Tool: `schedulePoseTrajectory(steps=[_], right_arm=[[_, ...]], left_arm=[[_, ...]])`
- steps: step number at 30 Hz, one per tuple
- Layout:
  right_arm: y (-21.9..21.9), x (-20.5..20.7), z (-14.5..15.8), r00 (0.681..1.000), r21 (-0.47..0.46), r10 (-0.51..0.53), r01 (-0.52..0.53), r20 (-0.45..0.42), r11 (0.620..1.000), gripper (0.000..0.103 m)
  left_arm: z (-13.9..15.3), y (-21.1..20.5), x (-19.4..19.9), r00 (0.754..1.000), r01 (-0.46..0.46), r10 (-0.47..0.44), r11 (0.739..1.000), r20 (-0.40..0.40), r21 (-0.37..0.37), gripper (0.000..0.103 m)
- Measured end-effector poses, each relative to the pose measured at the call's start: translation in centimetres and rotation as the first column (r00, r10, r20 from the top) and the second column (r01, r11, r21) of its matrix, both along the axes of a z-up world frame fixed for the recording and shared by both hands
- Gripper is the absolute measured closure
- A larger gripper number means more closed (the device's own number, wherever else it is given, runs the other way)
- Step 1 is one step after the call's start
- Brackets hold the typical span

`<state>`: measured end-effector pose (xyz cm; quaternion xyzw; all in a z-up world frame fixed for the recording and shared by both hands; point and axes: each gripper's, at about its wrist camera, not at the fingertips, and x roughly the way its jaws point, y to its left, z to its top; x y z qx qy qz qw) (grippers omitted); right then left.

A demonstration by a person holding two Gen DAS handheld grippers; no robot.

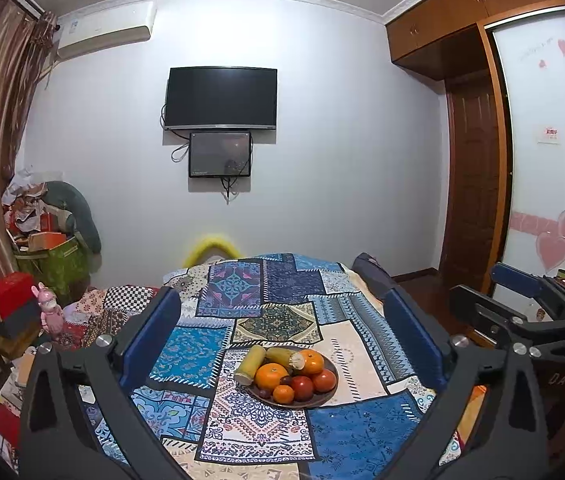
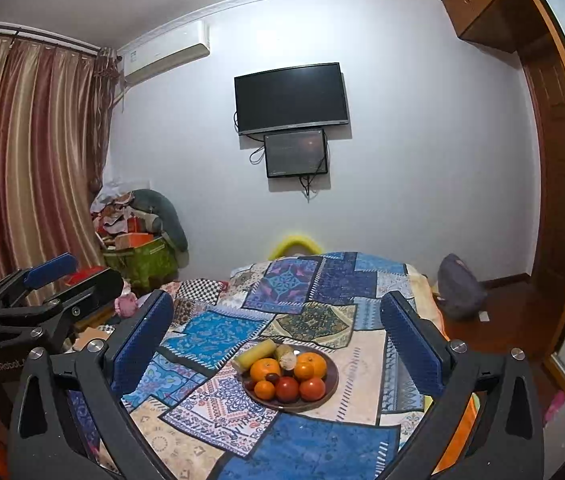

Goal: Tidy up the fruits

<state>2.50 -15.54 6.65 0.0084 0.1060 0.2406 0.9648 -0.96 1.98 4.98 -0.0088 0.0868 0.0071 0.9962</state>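
Patchwork bedspread (image 1: 282, 320) covers the bed. One brown plate (image 1: 328, 394) rests on it, ahead of and between the fingers of both grippers, clear of them. Contents: four oranges (image 1: 271, 375), two tomatoes (image 1: 301, 387), two corn pieces (image 1: 251, 360), some dark grapes (image 1: 285, 380). Left gripper (image 1: 282, 328) and right gripper (image 2: 278, 330): jaws fully spread, nothing held.

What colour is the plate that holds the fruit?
Dark brown. The plate shows best in the right wrist view, where more of its bare rim is visible.
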Motion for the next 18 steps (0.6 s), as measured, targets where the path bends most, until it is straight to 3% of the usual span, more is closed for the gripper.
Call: schedulePoseTrajectory(steps=[18], right_arm=[[-0.01,-0.37,0.26,1.0,-0.008,-0.016,0.016,0.014,1.0,0.0]], left_arm=[[0.02,0.14,0.07,1.0,0.001,-0.001,1.0,-0.005,-0.007,0.0]])
